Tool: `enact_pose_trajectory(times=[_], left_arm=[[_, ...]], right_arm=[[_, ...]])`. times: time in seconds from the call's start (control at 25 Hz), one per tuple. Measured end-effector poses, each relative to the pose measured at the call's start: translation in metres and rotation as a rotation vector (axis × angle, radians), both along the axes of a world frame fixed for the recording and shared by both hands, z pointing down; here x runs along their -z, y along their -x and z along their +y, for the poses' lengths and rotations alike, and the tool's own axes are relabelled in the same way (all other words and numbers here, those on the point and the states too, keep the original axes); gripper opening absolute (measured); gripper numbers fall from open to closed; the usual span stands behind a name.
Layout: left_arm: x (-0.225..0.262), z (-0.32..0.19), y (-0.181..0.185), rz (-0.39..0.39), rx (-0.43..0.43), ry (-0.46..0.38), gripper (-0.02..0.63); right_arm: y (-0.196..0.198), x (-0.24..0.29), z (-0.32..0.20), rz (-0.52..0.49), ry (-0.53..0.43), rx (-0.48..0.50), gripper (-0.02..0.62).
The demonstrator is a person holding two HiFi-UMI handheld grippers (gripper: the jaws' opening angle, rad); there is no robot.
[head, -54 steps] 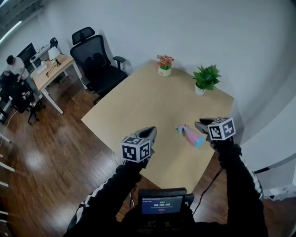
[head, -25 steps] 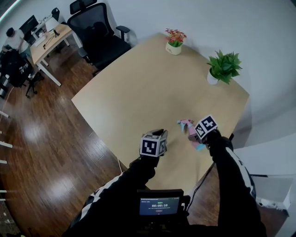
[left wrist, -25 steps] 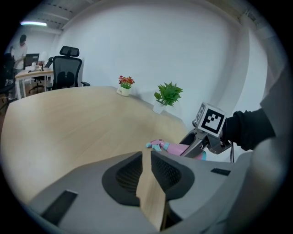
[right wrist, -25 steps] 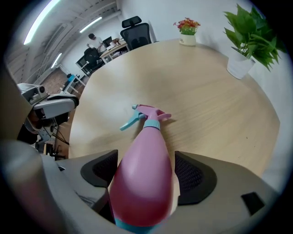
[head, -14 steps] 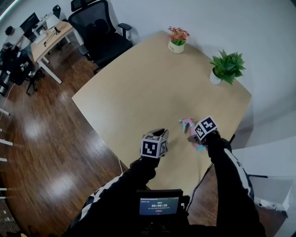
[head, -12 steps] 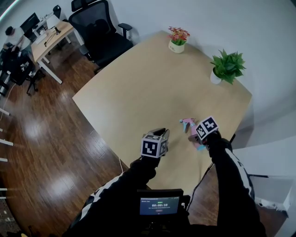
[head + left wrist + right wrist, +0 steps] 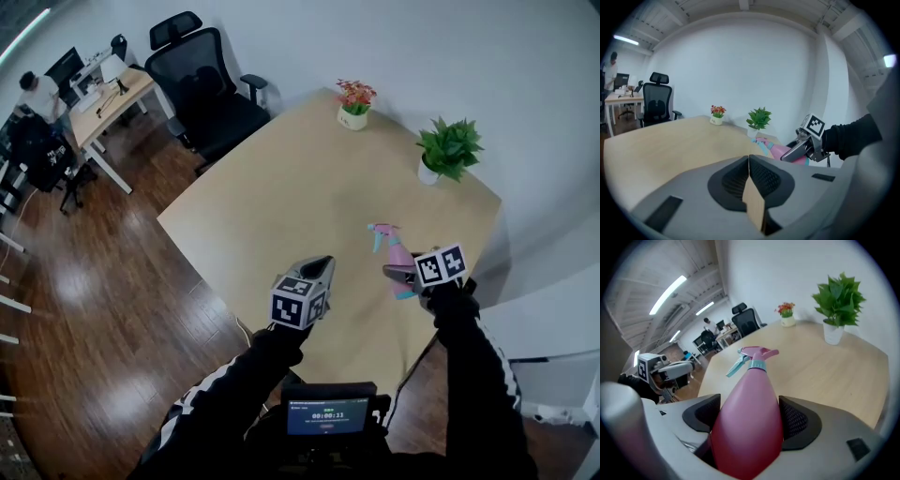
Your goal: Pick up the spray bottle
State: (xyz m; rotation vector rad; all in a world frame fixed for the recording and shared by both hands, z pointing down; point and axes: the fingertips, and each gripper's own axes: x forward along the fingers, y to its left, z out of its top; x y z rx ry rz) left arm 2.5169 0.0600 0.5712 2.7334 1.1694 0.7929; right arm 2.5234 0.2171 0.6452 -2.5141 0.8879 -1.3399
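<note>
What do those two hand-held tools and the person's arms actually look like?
The left gripper and right gripper are smooth grey shells with black, mesh-textured jaw pads. Each carries a white cube printed with black square markers. The sleeves are black with white stripes.

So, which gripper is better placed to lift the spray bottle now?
The right. The right gripper has its jaws closed on the pink body of the spray bottle, so it only needs to raise it. The left gripper is shut and empty, and it is apart from the bottle.
</note>
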Motion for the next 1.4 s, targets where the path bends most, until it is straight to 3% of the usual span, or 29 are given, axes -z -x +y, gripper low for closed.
enact_pose_trajectory(times=[0.28,0.56,0.68,0.8,1.0,1.28,1.4], left_arm=[[0.086,-0.014,0.038,0.124,-0.013,0.07,0.0],[0.139,-0.038,0.092,0.188,-0.029,0.095,0.0],[0.165,-0.053,0.115,0.254,-0.067,0.099,0.0],[0.183,-0.079,0.136,0.307,-0.09,0.093,0.0],[0.202,-0.126,0.147,0.334,-0.034,0.117,0.0],[0.229,-0.117,0.177,0.351,-0.065,0.17,0.0],[0.24,-0.125,0.175,0.382,-0.036,0.187,0.0]], right_arm=[[0.041,0.139,-0.018,0.291,-0.149,-0.051,0.365],[0.113,0.238,-0.039,0.568,-0.189,-0.133,0.365],[0.142,0.265,-0.051,0.649,-0.189,-0.165,0.365],[0.167,0.286,-0.06,0.715,-0.181,-0.18,0.365],[0.198,0.309,-0.075,0.782,-0.171,-0.202,0.365],[0.226,0.332,-0.084,0.839,-0.16,-0.223,0.367],[0.225,0.336,-0.094,0.856,-0.141,-0.218,0.367]])
